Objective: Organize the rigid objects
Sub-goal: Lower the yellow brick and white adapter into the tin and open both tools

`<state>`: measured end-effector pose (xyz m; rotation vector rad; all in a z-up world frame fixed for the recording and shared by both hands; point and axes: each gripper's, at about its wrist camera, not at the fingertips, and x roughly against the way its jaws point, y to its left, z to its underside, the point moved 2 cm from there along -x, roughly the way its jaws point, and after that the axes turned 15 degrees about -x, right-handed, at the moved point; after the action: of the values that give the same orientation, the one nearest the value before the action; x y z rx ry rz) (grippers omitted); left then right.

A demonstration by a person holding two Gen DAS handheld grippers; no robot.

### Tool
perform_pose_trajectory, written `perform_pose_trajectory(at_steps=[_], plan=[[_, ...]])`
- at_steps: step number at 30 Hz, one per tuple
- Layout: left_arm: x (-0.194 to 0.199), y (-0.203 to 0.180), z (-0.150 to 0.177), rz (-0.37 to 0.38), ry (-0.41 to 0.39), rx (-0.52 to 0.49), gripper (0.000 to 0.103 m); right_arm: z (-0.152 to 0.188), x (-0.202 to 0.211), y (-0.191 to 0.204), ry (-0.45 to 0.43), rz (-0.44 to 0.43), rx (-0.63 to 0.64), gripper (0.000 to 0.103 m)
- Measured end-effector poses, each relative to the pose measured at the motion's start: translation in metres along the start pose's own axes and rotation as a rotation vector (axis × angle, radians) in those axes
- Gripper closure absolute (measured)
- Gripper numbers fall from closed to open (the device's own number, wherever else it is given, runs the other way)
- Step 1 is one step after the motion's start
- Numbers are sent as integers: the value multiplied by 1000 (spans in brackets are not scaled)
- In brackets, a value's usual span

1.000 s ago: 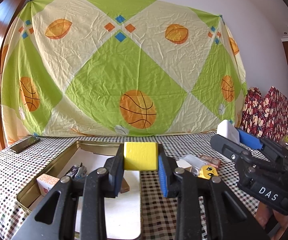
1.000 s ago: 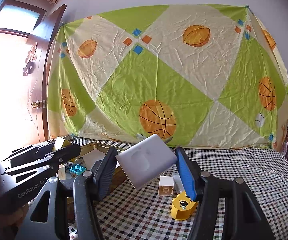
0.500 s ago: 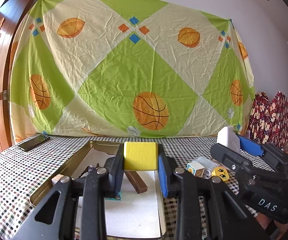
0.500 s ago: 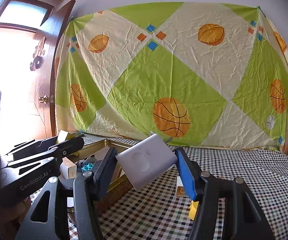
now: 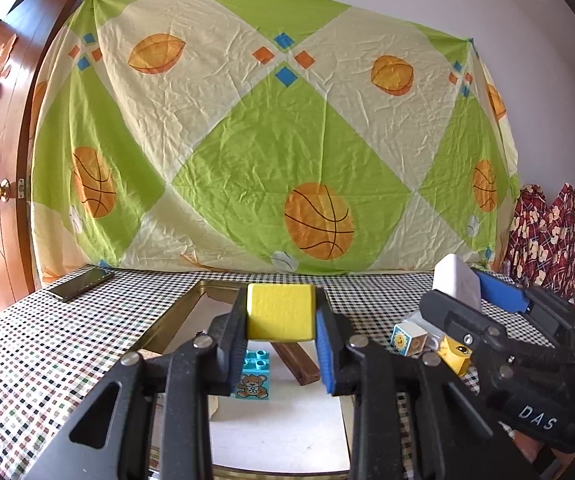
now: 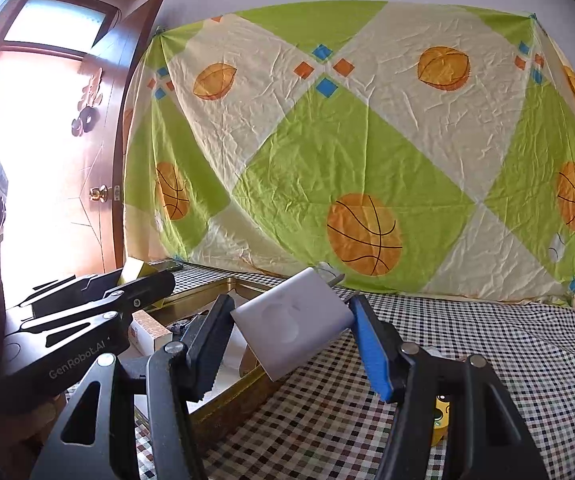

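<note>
Yellow block (image 5: 280, 312) sat clamped between left claw (image 5: 280, 346) pads, held above the gold tray (image 5: 175, 316) on the checkered bench (image 5: 47, 344). Right claw (image 6: 289, 340) gripped a tilted white box (image 6: 291, 326) over the tray's edge.

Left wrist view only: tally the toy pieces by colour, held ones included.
Yellow: 2 (yellow block held, face brick)
White: 2 (white block held, sun cube)
Blue: 1 (bear brick in tray)
Brown: 1 (bar in tray)
Total: 6
</note>
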<state>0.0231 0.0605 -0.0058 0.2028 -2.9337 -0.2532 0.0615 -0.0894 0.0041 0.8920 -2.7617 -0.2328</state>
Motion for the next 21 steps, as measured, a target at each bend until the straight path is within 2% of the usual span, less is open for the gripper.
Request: perform_pose_trajectory(at_steps=[14, 21], plan=[[-6, 23, 8, -38, 48, 7, 75, 0, -17, 19, 41, -45, 13, 41], [-13, 29, 11, -24, 75, 13, 75, -3, -28, 25, 66, -62, 18, 41]])
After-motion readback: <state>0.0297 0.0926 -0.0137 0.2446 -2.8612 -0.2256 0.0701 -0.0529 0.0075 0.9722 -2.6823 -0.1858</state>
